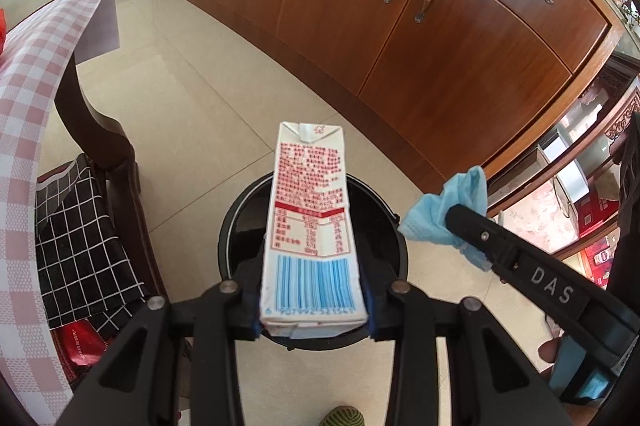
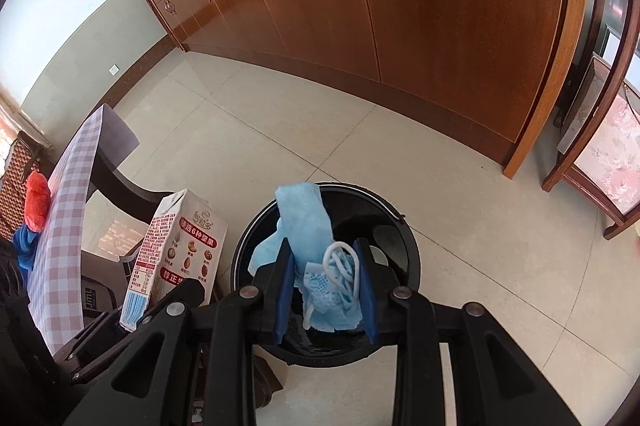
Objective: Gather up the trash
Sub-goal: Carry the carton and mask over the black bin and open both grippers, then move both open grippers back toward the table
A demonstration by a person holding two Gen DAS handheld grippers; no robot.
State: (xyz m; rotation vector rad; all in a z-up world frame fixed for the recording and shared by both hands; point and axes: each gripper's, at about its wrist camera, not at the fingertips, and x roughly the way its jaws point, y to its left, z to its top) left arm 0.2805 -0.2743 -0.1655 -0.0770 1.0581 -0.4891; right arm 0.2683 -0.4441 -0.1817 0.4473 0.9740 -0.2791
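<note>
1. Wood cabinets (image 1: 400,26) run along the back wall; tiled floor (image 1: 224,114) in front, no litter visible on it.
2. Counter (image 1: 36,98) w/ checked cloth on the left. In the right wrist view a red and a blue item (image 2: 34,202) sit on it, prob. more to collect, can't tell what they are.
3. Black bin (image 2: 384,222) on the floor, right below both tongs. Inside looks dark; can't tell if anything's in it.
4. Carton (image 1: 310,222), clamped at its barcode end by the left tongs (image 1: 312,310), held over the bin, not let go.
5. Blue face mask (image 2: 308,226), crumpled, ear loops showing, pinched in the right tongs (image 2: 326,286), also above the bin opening.
6. Progress, my read: both pieces picked up and carried to the bin; the drop is what's left, then prob. back to the counter for the rest.
</note>
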